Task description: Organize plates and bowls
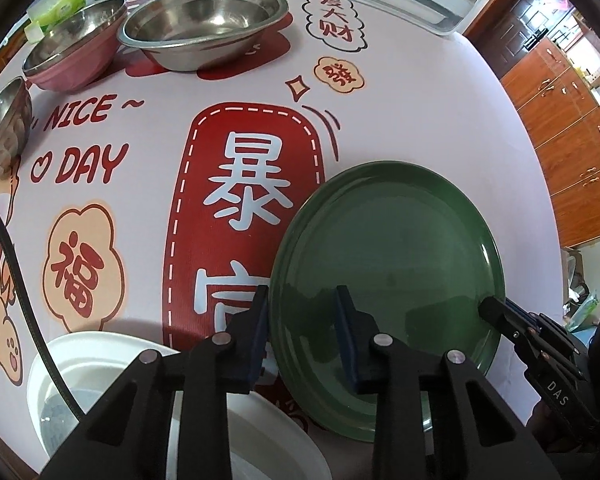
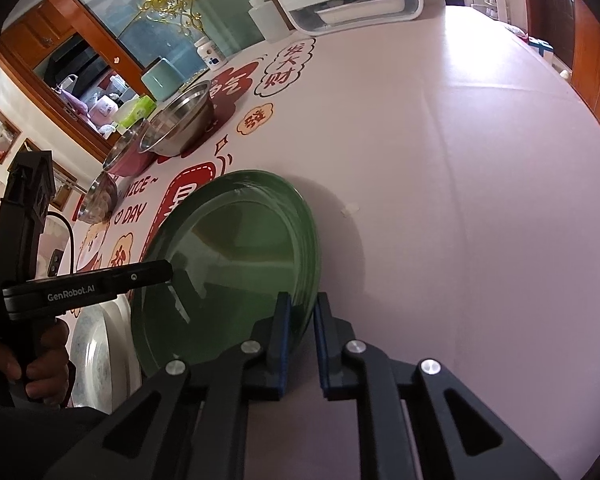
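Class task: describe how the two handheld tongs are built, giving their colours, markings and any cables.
Both tongs are black plastic linkages with silver pivot pins and dark blue pads. The left tongs carry "GenRobot.AI" in white on the side and trail a black cable. The right tongs show "DAS" in white.

The tablecloth (image 1: 380, 120) is showing "NICE ~" and "DAY" in red beside a big red panel (image 1: 244, 216) bearing "暴"; past it, bubbles are reading "发大财" and "發". "DAS" is showing on the right claw (image 1: 496, 312), "GenRobot.AI" on the left claw (image 2: 168, 272).
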